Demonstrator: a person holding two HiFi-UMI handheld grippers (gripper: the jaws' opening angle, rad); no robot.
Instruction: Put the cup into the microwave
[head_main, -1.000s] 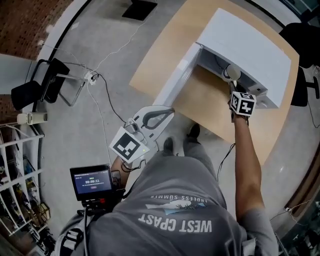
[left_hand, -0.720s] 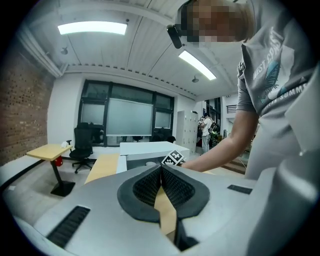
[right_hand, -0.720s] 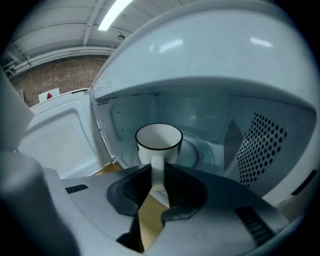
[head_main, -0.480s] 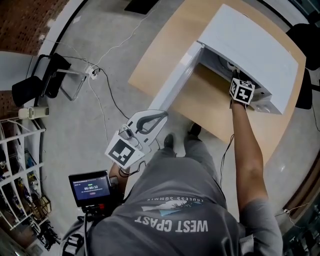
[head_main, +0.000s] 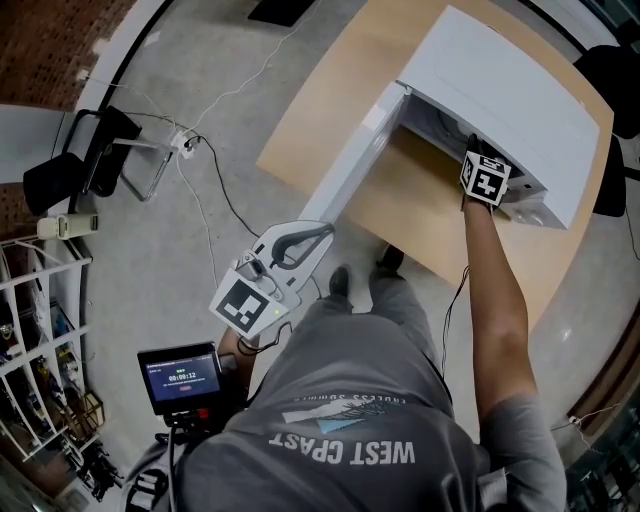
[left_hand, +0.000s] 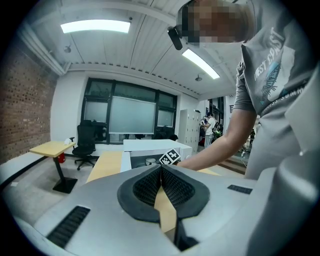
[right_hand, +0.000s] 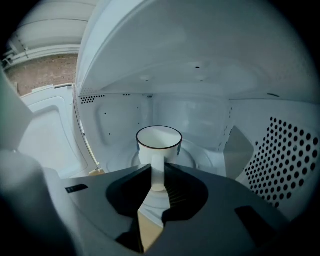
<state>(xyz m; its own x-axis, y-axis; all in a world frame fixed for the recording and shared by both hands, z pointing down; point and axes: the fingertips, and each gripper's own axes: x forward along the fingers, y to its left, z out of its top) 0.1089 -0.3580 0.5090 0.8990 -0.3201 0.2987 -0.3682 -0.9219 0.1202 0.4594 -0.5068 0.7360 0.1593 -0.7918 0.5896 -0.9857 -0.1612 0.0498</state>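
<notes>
A white cup (right_hand: 159, 144) with a dark rim stands upright inside the white microwave (head_main: 500, 90), over its round turntable (right_hand: 197, 157). My right gripper (right_hand: 157, 175) is shut on the cup's handle, and its jaws reach into the cavity. In the head view only that gripper's marker cube (head_main: 486, 178) shows at the opening; the cup is hidden there. The microwave door (head_main: 350, 170) hangs open to the left. My left gripper (head_main: 325, 232) is shut with nothing in it, held low by the person's waist, away from the table (head_main: 330, 90).
The cavity's side wall with holes (right_hand: 280, 160) is close on the right of the cup. On the floor lie cables and a power strip (head_main: 185, 145). A black chair (head_main: 80, 160) and white shelving (head_main: 30, 350) stand at left. A small screen (head_main: 182, 377) is near the left hand.
The right gripper has pushed deeper into the microwave with the cup, which showed at the opening a second ago and is now hidden under the top. The left gripper shifted slightly.
</notes>
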